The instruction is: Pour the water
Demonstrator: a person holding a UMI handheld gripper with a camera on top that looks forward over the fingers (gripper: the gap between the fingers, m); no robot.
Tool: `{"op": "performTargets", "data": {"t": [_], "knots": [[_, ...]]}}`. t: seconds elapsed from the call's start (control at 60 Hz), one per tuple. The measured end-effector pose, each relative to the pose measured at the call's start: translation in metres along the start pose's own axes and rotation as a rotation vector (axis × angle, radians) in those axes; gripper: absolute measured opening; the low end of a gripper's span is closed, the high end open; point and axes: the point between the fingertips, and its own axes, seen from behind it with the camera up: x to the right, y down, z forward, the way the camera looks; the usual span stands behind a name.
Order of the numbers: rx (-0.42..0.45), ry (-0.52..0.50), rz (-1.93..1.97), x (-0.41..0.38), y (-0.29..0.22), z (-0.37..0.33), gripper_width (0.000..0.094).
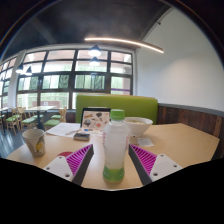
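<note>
A clear plastic bottle [115,140] with a white cap and a green-tinted base stands upright on the wooden table [180,140]. It stands between the fingers of my gripper [111,150]. The magenta pads [82,158] lie on either side of it; there is a visible gap at the left finger, and the right finger is very close to the bottle. The gripper is open. A paper cup [34,141] stands on the table to the left, beyond the left finger.
A white bowl [137,126] sits just behind the bottle to the right. A printed bag or book [95,120] and papers [65,129] lie further back. A green sofa [135,104] and large windows are behind the table.
</note>
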Motion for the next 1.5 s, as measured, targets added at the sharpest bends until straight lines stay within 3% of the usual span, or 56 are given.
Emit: {"op": "performTargets", "data": {"t": [0.2, 0.217, 0.267, 0.317, 0.45, 0.617, 0.817, 0.917, 1.1, 1.183, 1.5], "knots": [[-0.011, 0.036, 0.029, 0.015, 0.006, 0.043, 0.0801], [-0.01, 0.034, 0.03, 0.015, 0.008, 0.049, 0.0765], [-0.004, 0.027, 0.046, 0.016, 0.006, 0.055, 0.0415], [-0.02, 0.054, 0.068, 0.022, 0.007, 0.054, 0.0415], [0.006, 0.043, 0.041, 0.017, 0.004, 0.059, 0.0298], [0.005, 0.019, -0.073, -0.01, -0.004, 0.057, 0.0296], [0.11, -0.005, -0.475, -0.093, -0.097, 0.038, 0.0294], [0.157, 0.066, -0.894, -0.138, -0.122, 0.042, 0.0295], [0.213, 0.187, -1.789, -0.2, -0.113, 0.064, 0.0295], [0.195, 0.214, -2.051, -0.208, -0.103, 0.059, 0.0294], [0.2, 0.189, -2.123, -0.205, -0.098, 0.067, 0.0295]]}}
